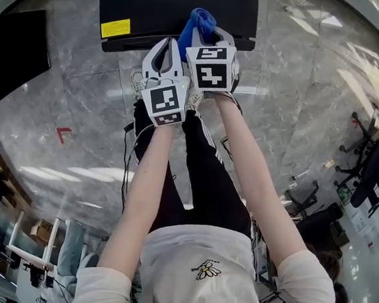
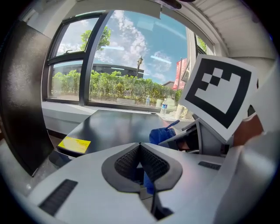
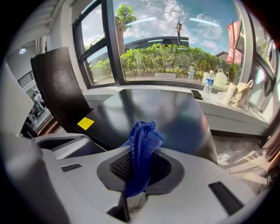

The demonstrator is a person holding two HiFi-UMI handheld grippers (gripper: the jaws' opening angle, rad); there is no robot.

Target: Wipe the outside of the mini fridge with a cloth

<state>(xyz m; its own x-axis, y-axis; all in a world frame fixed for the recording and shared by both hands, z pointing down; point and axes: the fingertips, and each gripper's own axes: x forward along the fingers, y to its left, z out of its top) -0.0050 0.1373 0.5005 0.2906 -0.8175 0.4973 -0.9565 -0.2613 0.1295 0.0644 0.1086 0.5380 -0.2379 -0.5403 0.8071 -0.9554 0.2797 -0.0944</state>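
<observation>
The right tool [image 3: 142,159] clamps the blue cloth [image 3: 144,140] just above the near edge of the black mini fridge [image 1: 174,8]. The left tool [image 2: 140,148], its jaws pressed together on nothing, hovers at that same edge.

One glossy black mini fridge [image 1: 161,6] with one yellow rectangular sticker [image 1: 115,28]. One blue woven cloth [image 1: 198,24]. Two white hand-held grippers: left gripper [image 1: 163,51], right gripper [image 1: 209,39]. One clear plastic water bottle [image 3: 209,82].
</observation>
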